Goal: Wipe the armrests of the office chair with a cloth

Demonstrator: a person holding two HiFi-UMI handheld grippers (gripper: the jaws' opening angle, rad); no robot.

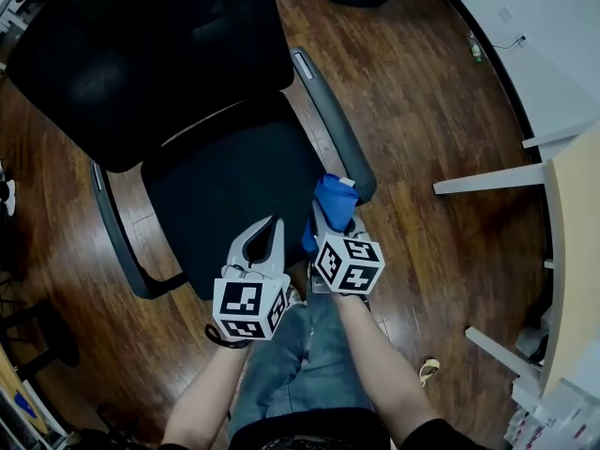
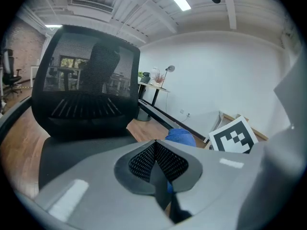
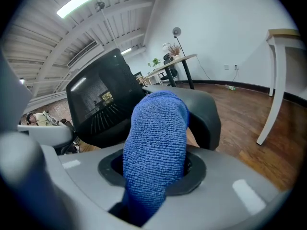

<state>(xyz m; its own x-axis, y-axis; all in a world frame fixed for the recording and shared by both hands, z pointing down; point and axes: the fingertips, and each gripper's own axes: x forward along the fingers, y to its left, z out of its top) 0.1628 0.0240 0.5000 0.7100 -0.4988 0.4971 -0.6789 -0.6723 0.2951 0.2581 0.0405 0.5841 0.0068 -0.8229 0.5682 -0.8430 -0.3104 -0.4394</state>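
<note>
**A:** Where is the cloth just now?

**B:** In my right gripper [image 1: 326, 221]. Its fingers [image 3: 67, 176] are closed on the blue cloth [image 1: 334, 200], and a thick fold of it bulges up out of them.

**A:** And where is that against the chair?

**B:** The cloth sits at the near end of the armrest on my right [image 1: 336, 129], by the front right corner of the seat [image 1: 225, 195] of the black office chair [image 1: 141, 54]. From my head view it seems to touch the armrest's tip, but I can't be sure of contact.

**A:** And your other hand?

**B:** My left gripper [image 1: 272, 228] hovers just beside the right one, over the seat's front edge. Its fingers [image 2: 91, 190] are pressed together with nothing between them.

**A:** The other armrest?

**B:** The armrest on my left [image 1: 111, 228] is well apart from both grippers.

**A:** Anything else round about?

**B:** A dark wooden floor [image 1: 422, 111] lies under the chair, and a pale counter [image 1: 574, 251] on white legs stands at the right edge of my view
</note>
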